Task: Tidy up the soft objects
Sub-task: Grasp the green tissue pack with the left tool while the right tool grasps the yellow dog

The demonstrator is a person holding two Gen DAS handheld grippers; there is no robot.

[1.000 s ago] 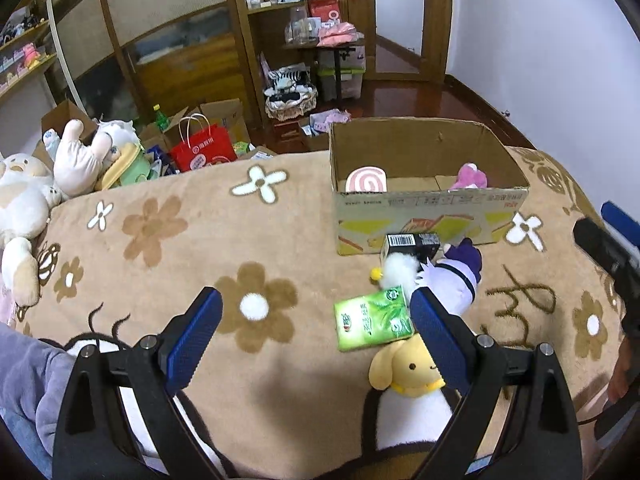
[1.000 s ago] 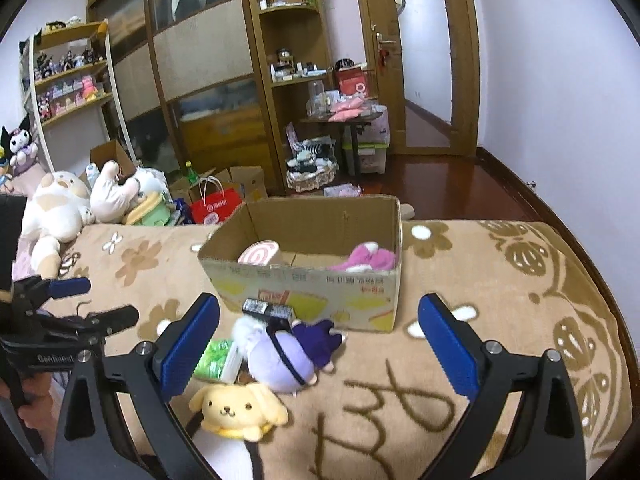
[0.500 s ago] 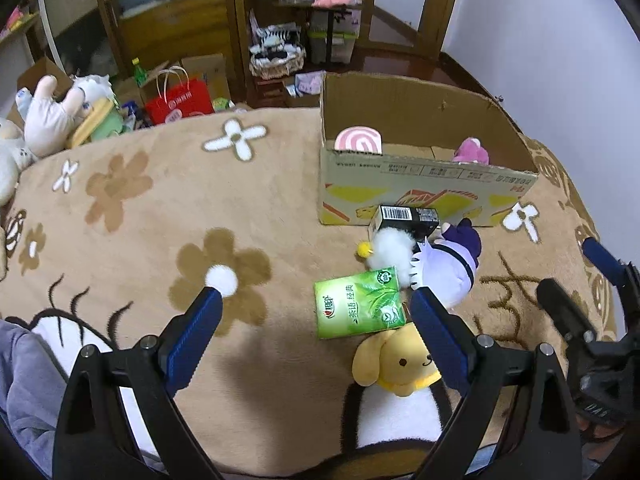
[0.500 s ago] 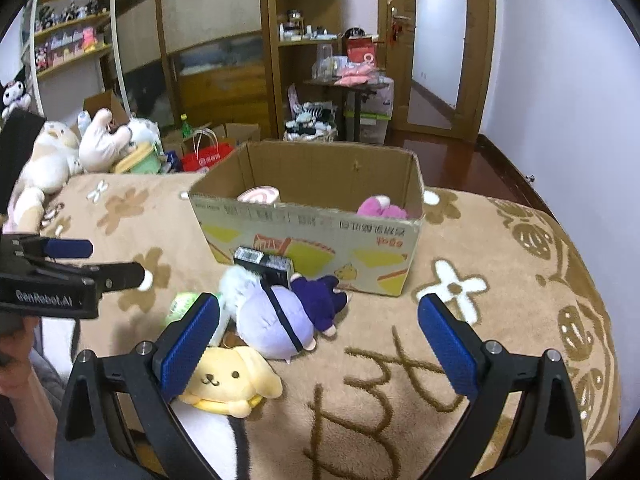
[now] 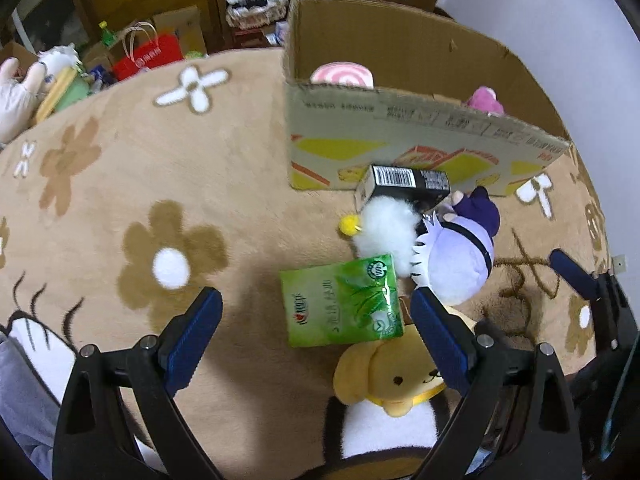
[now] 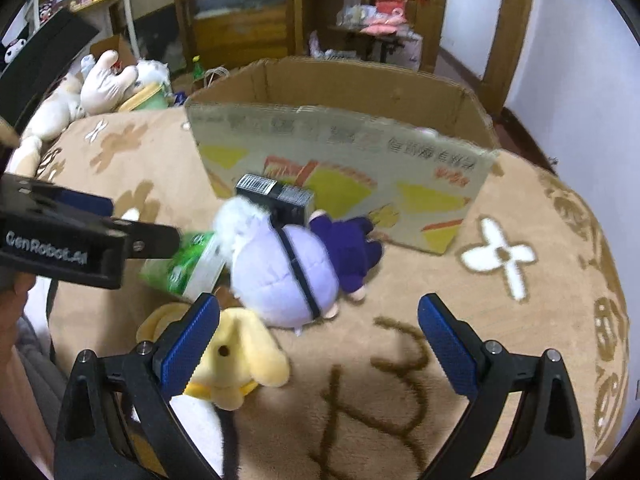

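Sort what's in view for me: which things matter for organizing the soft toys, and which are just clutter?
Job: purple plush doll, yellow dog plush, cardboard box, pink swirl plush.
Lying about: green tissue pack, black barcoded carton, red shopping bag.

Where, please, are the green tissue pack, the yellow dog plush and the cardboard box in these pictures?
green tissue pack (image 5: 342, 300): left wrist view, middle of its printed top face.
yellow dog plush (image 5: 394, 380): left wrist view, on its face.
cardboard box (image 6: 340, 156): right wrist view, on the printed front wall.

Wooden shelving (image 6: 240, 12), door (image 6: 508, 20), white wall (image 6: 580, 60), floral blanket (image 5: 120, 200).
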